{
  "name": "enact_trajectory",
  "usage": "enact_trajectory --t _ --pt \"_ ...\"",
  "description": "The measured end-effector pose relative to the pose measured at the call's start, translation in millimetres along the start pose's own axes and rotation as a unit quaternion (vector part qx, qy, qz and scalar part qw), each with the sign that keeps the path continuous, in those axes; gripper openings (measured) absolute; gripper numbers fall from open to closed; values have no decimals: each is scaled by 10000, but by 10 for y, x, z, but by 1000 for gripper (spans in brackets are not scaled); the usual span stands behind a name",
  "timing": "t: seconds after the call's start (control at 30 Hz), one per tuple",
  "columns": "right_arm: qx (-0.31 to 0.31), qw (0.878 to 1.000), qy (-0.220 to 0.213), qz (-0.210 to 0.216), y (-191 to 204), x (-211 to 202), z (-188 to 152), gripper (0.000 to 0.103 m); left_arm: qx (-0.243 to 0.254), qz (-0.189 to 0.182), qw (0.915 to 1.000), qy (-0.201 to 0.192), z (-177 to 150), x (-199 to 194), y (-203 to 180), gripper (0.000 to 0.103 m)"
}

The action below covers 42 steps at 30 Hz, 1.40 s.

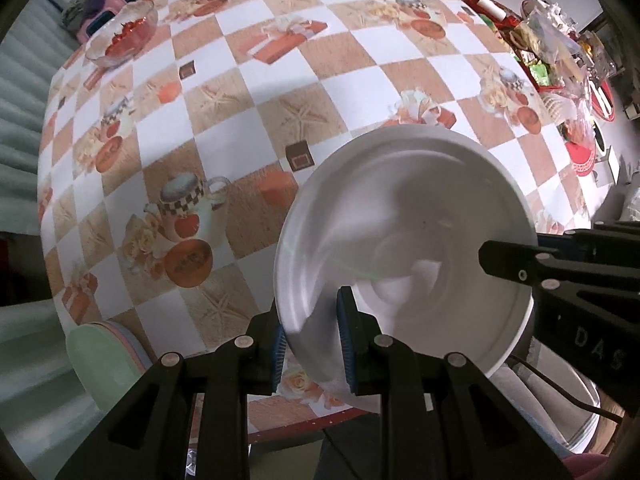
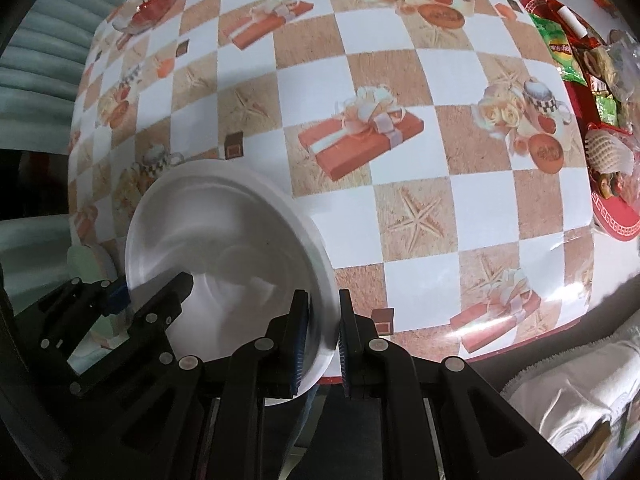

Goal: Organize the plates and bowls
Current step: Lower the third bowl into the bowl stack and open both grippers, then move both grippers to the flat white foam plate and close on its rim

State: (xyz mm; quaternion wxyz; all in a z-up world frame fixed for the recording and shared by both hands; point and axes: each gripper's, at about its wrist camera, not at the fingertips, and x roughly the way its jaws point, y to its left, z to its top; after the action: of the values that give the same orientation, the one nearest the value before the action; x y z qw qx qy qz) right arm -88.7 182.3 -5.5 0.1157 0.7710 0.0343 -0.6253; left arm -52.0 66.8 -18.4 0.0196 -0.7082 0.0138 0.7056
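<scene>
1. White plate (image 1: 404, 248) held above the near edge of the table (image 1: 248, 92), partly overhanging it; near table edge with red trim shows under the plate in the right wrist view.
2. Left gripper (image 1: 312, 344) has its blue-padded fingers on either side of the plate's near-left rim, clamped on it as far as the view shows.
3. Right gripper (image 2: 322, 344) straddles the plate (image 2: 224, 248) at the opposite rim; a small gap shows at the right pad, so a firm grip cannot be told.
4. Wide stretch of checkered tablecloth beyond the plate has nothing standing on it; room there.
5. Glass bowl (image 1: 122, 36) with red contents sits near the far-left table edge.
6. Red tray (image 2: 608, 128) piled with snack packets and clutter takes the right table edge, well apart from the plate.
7. Green plate (image 1: 100, 364) on a pastel stack at near-left, off the table edge; grey-white plate stack (image 1: 560, 404) at lower right, below the held plate.
8. Plate looks plain white, round, raised rim, shallow centre well, glossy with blurred reflections.
9. Writing: "DAS" on the right gripper's body in the left wrist view; the green snack packet (image 2: 558, 50) has a logo, too small to read.
</scene>
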Motion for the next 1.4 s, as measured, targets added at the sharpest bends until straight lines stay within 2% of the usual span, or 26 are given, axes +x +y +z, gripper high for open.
enact_trajectory --t 0.07,0.13,0.23,0.3,0.37,0.43,0.47,0.5,0.63,0.73,0.8,0.83,0.87,1.03,1.4 --pt "36 10000 5 -7 -7 18 14 15 5 -30 10000 6 -12 34 -2 24" --pt "37 10000 23 -2 -6 32 21 15 3 -56 10000 27 -21 60 -7 30" --pt "4 10000 67 36 6 65 25 15 34 -108 9999 54 -34 85 -28 46" --pt "-30 9999 95 20 13 84 19 15 62 -51 10000 7 -42 73 -38 64" --pt "-31 9999 117 70 8 89 11 16 76 42 10000 -40 -52 55 -34 74" --pt "-46 9999 118 20 -3 84 5 32 44 139 9999 -29 -57 48 -13 80" --pt "-56 9999 107 1 -7 80 3 64 13 173 9998 -16 -60 48 4 80" --pt "-55 10000 58 -8 -15 62 -3 85 -13 184 9998 3 -64 49 20 81" --pt "-110 9998 -155 -74 -21 -46 -10 85 -103 211 9997 -53 -103 33 81 89" --pt "-69 9999 -72 -107 -33 -43 5 85 -159 121 9998 -61 -127 21 136 103" --pt "33 10000 -40 -53 -47 -48 1 87 -249 -71 9997 -23 -138 10 181 103" --pt "46 10000 -47 -52 -47 -53 -1 93 -324 -198 9993 7 -138 7 203 103" --pt "37 10000 -57 -72 -36 -58 -2 103 -402 -322 9987 36 -139 2 232 103" --pt "10 9996 -171 -204 -35 -114 -19 103 -565 -488 9972 72 -144 -63 350 103" --pt "159 9993 -171 -296 -65 -167 10 103 -641 -197 9977 -66 -210 -140 467 103"
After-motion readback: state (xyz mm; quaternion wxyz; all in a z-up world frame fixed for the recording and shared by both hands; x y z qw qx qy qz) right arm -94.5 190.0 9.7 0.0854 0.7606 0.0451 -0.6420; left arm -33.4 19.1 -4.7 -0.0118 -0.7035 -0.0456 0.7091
